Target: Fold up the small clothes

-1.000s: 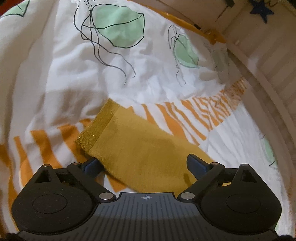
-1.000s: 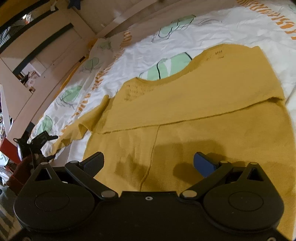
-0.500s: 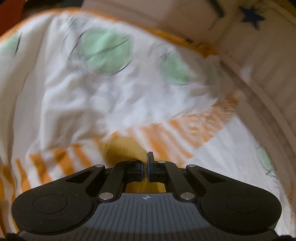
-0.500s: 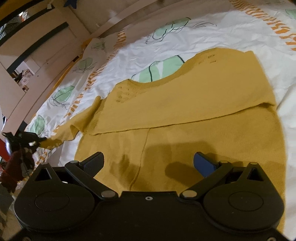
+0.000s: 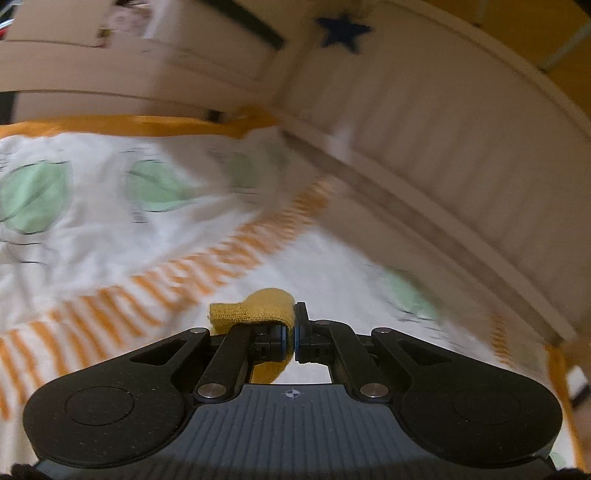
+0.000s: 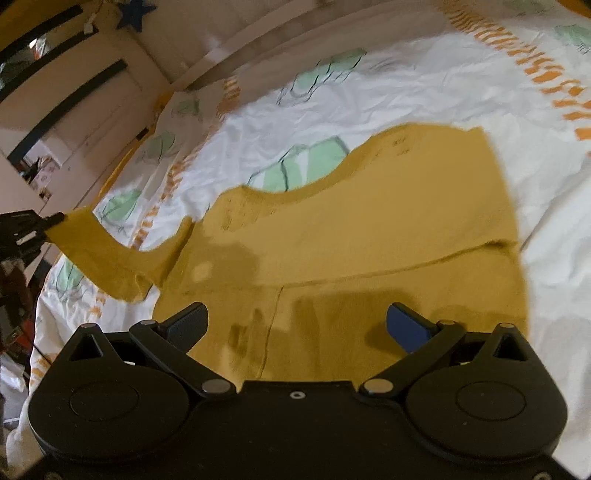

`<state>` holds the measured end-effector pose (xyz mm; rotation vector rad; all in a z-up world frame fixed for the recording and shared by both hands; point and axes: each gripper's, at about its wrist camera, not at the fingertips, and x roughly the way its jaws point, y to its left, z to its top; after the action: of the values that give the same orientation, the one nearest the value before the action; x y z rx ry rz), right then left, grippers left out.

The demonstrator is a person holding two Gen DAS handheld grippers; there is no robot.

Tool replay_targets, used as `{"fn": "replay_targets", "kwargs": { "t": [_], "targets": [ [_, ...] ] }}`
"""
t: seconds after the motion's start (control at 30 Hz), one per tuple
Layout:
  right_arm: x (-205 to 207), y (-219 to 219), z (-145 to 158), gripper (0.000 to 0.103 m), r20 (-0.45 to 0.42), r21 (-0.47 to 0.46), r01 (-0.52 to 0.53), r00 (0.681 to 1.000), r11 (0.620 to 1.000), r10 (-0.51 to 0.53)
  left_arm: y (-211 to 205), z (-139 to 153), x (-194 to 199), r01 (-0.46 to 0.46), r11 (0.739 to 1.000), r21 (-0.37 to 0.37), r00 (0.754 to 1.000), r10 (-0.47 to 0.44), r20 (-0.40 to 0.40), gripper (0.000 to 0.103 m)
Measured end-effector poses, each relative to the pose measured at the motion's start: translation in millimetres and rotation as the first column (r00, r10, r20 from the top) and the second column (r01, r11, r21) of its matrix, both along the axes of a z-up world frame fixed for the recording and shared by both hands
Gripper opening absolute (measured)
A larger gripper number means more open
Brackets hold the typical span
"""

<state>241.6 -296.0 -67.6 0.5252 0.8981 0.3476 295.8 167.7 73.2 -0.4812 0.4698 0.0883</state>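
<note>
We see the left gripper (image 5: 290, 334) pinching the mustard sweater's sleeve cuff (image 5: 255, 308) above the bedsheet (image 5: 110, 240); the right gripper (image 6: 297, 325) hangs spread wide over the sweater (image 6: 369, 229).

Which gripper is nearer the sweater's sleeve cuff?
Left. The left gripper is shut on the sleeve cuff; the right gripper hangs open over the sweater body, away from it.

A white bedsheet (image 6: 424, 92) printed with green leaves and orange stripes covers the bed, a pale ribbed bed frame (image 5: 461, 147) curves along its edge, and a dark blue star (image 5: 341, 31) sits above.
</note>
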Motion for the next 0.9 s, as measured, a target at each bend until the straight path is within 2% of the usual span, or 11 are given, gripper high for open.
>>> {"fn": "replay_targets", "kwargs": {
  "t": [0.13,0.3,0.5,0.67,0.77,0.8,0.83,0.9],
  "targets": [
    [4,-17,8,0.103,0.013,-0.017,0.047,0.999,0.999,-0.047,-54,20,8,0.116,0.993,0.005,0.993,-0.116,0.022,0.003],
    [8,-35,12,0.103,0.011,-0.043,0.096,0.995,0.994,-0.095,-134,27,22,0.258,0.966,0.03,0.966,-0.259,0.021,0.003],
    [12,-57,15,0.103,0.02,-0.079,0.154,0.988,0.985,-0.153,-228,2,35,0.414,0.91,0.019,0.91,-0.413,-0.029,0.003],
    [14,-72,14,0.103,0.008,-0.08,0.197,0.98,0.977,-0.197,-286,-36,45,0.515,0.857,0.018,0.853,-0.51,-0.11,0.004],
    [15,-80,12,0.103,0.0,-0.088,0.216,0.976,0.972,-0.217,-308,-54,43,0.567,0.823,0.027,0.816,-0.558,-0.151,0.012],
    [15,-82,12,0.103,-0.003,-0.089,0.223,0.974,0.971,-0.225,-313,-58,44,0.588,0.809,0.028,0.801,-0.576,-0.165,0.025],
    [15,-84,11,0.103,-0.007,-0.089,0.231,0.973,0.969,-0.233,-317,-60,43,0.605,0.796,0.03,0.788,-0.592,-0.171,0.031],
    [15,-89,10,0.103,-0.012,-0.086,0.244,0.969,0.966,-0.246,-322,-57,39,0.629,0.776,0.045,0.77,-0.615,-0.168,0.034]
  ]
}}
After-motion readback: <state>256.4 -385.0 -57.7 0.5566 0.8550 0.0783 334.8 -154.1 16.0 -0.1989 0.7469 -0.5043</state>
